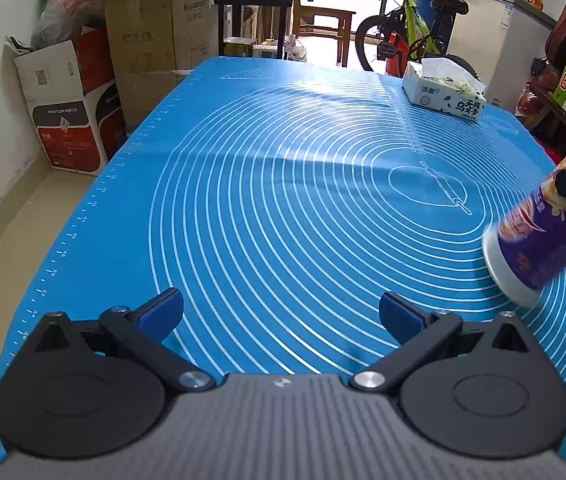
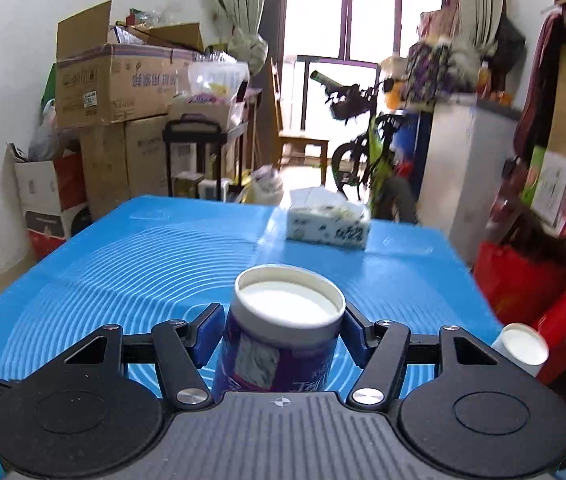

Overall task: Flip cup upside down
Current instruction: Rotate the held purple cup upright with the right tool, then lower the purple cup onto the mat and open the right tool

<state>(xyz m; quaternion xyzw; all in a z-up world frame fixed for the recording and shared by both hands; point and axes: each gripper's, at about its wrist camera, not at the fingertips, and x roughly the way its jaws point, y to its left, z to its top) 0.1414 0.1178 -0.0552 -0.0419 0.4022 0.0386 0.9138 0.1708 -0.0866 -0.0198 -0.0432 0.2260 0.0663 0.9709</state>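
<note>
1. The right gripper [image 2: 281,334] is closed on the cup [image 2: 283,328], with one blue pad on each side of its purple printed wall, a little below the white end that faces the right wrist camera. In the left wrist view the cup [image 1: 543,232] is seen tilted above the blue mat [image 1: 283,200], and its lower end seems close to the mat or just touching it; the fisheye edge makes this hard to decide.

2. The left gripper [image 1: 281,316] is open and holds nothing; it hovers over the mat, well apart from the cup.

3. The cup looks like a paper or thin card cup, so it is probably light and somewhat soft. A strong squeeze could dent the wall, and the glossy print may be a little slippery against the pads.

4. The best place to hold is probably the middle of the wall, where it is now held (the rolled rim is stiffer, but a grip there leaves less margin against slipping off).

5. A second white cup [image 2: 521,348] stands near the right edge, and a tissue box [image 2: 327,224] lies at the far side of the mat.
</note>
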